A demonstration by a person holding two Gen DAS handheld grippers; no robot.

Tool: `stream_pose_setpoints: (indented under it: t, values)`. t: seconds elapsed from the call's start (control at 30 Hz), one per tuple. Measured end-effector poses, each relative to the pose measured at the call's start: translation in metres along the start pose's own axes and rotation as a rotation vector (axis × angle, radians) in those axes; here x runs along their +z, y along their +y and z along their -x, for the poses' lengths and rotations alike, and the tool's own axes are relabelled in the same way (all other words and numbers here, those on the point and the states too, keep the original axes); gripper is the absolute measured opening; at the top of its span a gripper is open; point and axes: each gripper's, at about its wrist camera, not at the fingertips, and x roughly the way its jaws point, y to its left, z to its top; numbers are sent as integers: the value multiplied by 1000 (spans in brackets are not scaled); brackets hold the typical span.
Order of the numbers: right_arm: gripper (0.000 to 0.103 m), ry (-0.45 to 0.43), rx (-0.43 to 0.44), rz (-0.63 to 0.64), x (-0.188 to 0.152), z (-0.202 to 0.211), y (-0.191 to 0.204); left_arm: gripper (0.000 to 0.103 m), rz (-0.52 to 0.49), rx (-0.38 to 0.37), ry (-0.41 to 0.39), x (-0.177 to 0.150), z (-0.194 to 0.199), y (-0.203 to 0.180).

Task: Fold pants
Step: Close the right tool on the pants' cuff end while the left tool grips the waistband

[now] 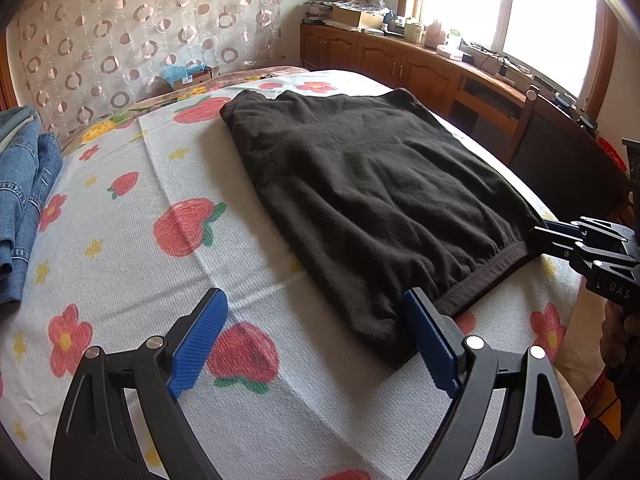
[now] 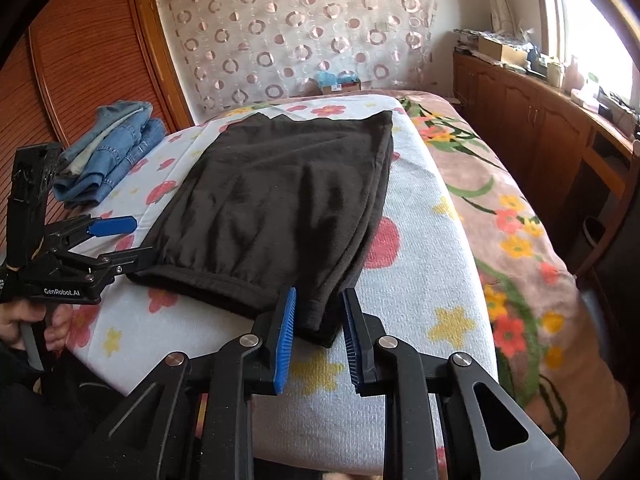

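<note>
Black pants point(image 1: 372, 184) lie folded flat on the strawberry-print sheet point(image 1: 120, 240), the elastic hem toward me. My left gripper point(image 1: 315, 296) stands wide open low over the sheet, and its right pad point(image 1: 430, 344) rests against the pants' near left corner. In the right wrist view the pants point(image 2: 280, 200) run away from the camera. My right gripper point(image 2: 320, 294) has its jaws narrowly apart on either side of the near right corner, which lies flat between the pads without being pinched. The other gripper shows in each view: the right gripper point(image 1: 538, 234) and the left gripper point(image 2: 138, 240).
Folded blue jeans point(image 2: 108, 156) sit in a pile at the far left of the bed. A floral blanket point(image 2: 500, 200) covers the bed's right side. Wooden cabinets point(image 2: 540, 120) with clutter run under the window. A dark chair point(image 1: 560, 160) stands beside the bed. A hand point(image 2: 24, 320) grips the left handle.
</note>
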Motion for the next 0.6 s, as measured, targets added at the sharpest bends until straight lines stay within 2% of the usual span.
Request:
stream_pose_setpoints:
  t: [0.1,0.17,0.27,0.43,0.6]
  values:
    - [23,-8,5,0,-1,0,0,90,0,3,1,0,0,-1]
    - [23,-13,1,4,-1,0,0,86,-3,-5,-3,-1,1,-1]
    - [23,-17,-1,7,-2,0,1,77,-14,-14,-10,-1,2,-3]
    - [23,-21,3,0,-2,0,0,53,-18,-51,-19,-3,6,-10]
    - [23,-22,12,-12,-2,0,-1,39,-13,-78,-26,-5,9,-14]
